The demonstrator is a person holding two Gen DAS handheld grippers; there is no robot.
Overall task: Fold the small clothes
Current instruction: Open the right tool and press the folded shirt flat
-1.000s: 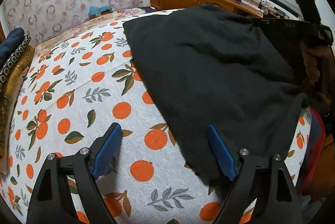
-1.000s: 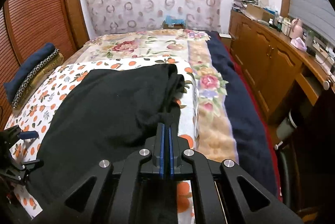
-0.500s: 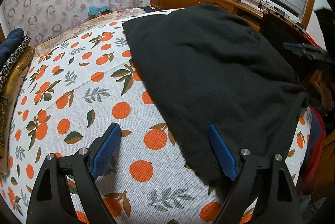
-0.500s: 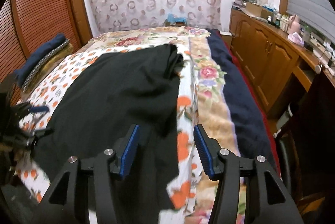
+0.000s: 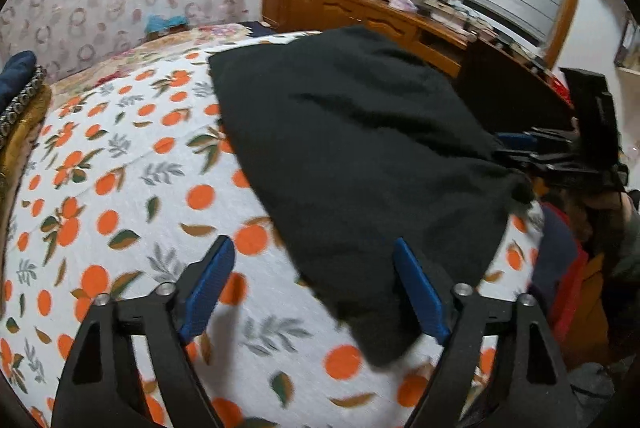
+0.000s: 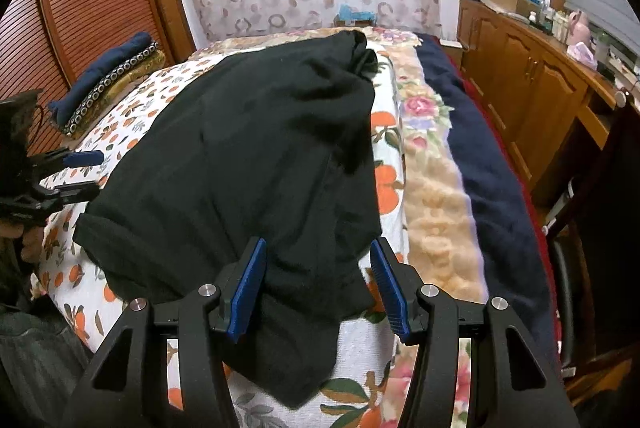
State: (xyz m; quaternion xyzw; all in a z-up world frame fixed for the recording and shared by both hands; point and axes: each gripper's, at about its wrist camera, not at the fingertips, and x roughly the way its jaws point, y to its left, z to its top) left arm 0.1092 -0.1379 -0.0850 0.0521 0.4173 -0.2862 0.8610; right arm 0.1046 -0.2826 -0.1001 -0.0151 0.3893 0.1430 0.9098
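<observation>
- The soft black knit garment [image 6: 240,155] lies spread on the orange-print bed sheet [image 5: 100,187], its near hem hanging over the bed edge.
- It looks limp and light and will sag; pinching a hem corner should work best.
- Left gripper [image 5: 316,288]: 2 fingers closing, pinching nothing yet.
- Right gripper [image 6: 316,288]: fingers spread, straddling cloth, not pressing.

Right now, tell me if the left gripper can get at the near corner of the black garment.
Probably yes: the left gripper, jaws closing with nothing pinched, hovers by the black garment corner, nothing between.
</observation>
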